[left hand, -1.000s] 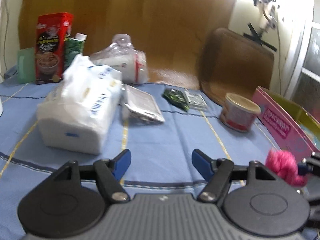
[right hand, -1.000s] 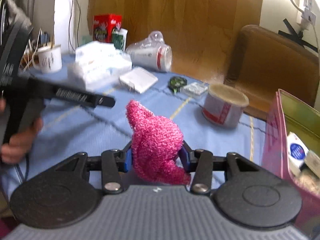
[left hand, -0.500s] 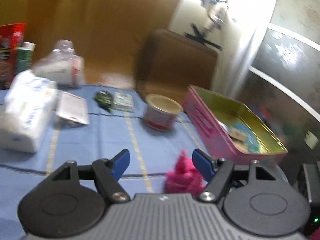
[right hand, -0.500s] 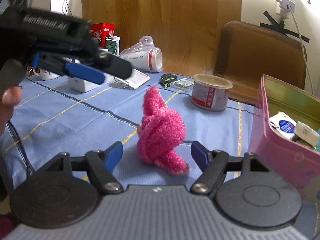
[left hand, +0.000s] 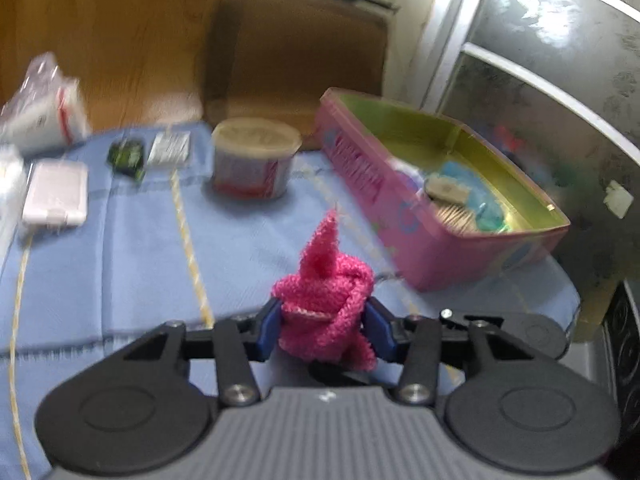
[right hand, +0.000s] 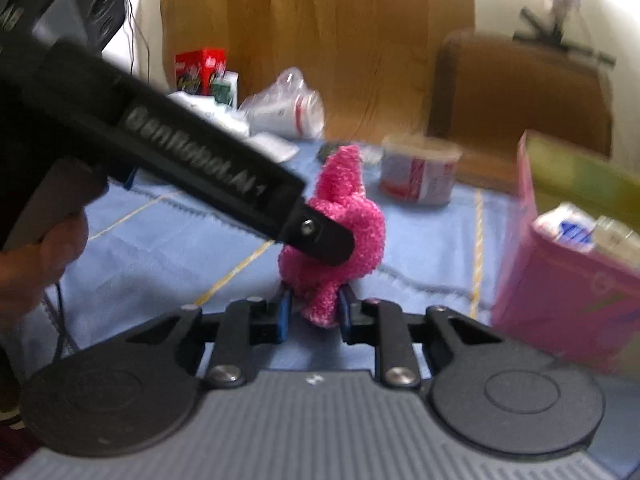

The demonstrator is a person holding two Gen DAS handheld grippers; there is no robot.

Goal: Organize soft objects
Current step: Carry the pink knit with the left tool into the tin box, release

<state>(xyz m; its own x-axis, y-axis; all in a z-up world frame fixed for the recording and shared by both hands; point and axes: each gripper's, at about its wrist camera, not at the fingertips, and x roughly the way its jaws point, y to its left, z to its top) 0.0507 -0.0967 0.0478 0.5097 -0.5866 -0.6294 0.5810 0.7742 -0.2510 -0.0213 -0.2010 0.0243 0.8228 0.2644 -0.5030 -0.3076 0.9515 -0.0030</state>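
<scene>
A pink fuzzy knotted cloth [left hand: 324, 280] stands on the blue tablecloth with one pointed end up. In the left wrist view my left gripper [left hand: 324, 324] has its blue pads against both sides of the knot, and its jaws are closing. In the right wrist view my right gripper [right hand: 315, 314] is closing too, its pads on the lower tail of the pink cloth [right hand: 352, 208]. The left gripper's black finger [right hand: 320, 240] reaches in from the left and covers part of the knot.
An open pink tin [left hand: 372, 176] with small items inside stands close by on the right, seen also as the pink tin [right hand: 560, 280]. A round tub [left hand: 252, 164], packets and bags lie farther back. A hand [right hand: 36, 264] holds the left gripper. A brown chair stands behind the table.
The right gripper let go of the pink cloth, left it standing on the table, then closed on its lower end. The left gripper swung right to the cloth and closed around it.
</scene>
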